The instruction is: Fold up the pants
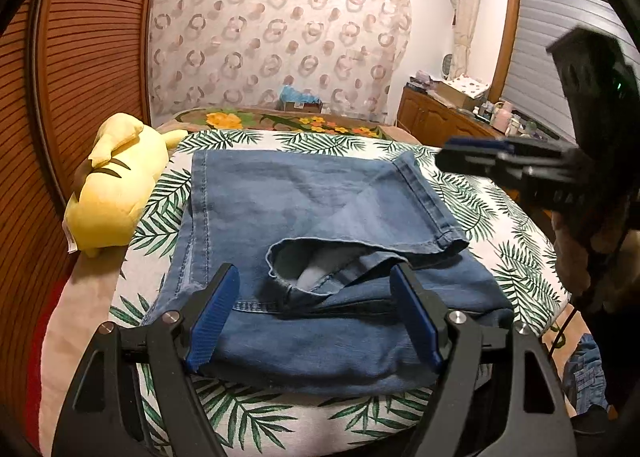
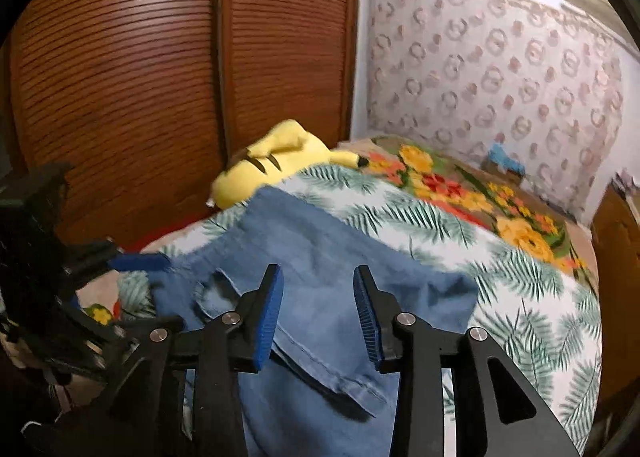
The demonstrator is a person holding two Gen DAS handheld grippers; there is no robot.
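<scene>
Blue denim pants [image 1: 304, 225] lie folded on the palm-leaf bedspread [image 1: 500, 209], leg hems on top of the waist part. My left gripper [image 1: 316, 285] is open, jaws wide apart just above the near edge of the pants, holding nothing. My right gripper [image 2: 318, 289] is open and empty, hovering over the pants [image 2: 320, 257] near a leg hem. The right gripper also shows in the left wrist view [image 1: 476, 157] at the right, above the bed. The left gripper shows at the left in the right wrist view [image 2: 140, 261].
A yellow plush toy [image 1: 112, 193] lies at the bed's left edge beside a slatted wooden wardrobe [image 1: 80, 77]. A floral blanket [image 1: 280, 121] covers the far bed end. A cluttered wooden cabinet [image 1: 440, 117] stands at the right. More denim [image 1: 588, 377] lies on the floor.
</scene>
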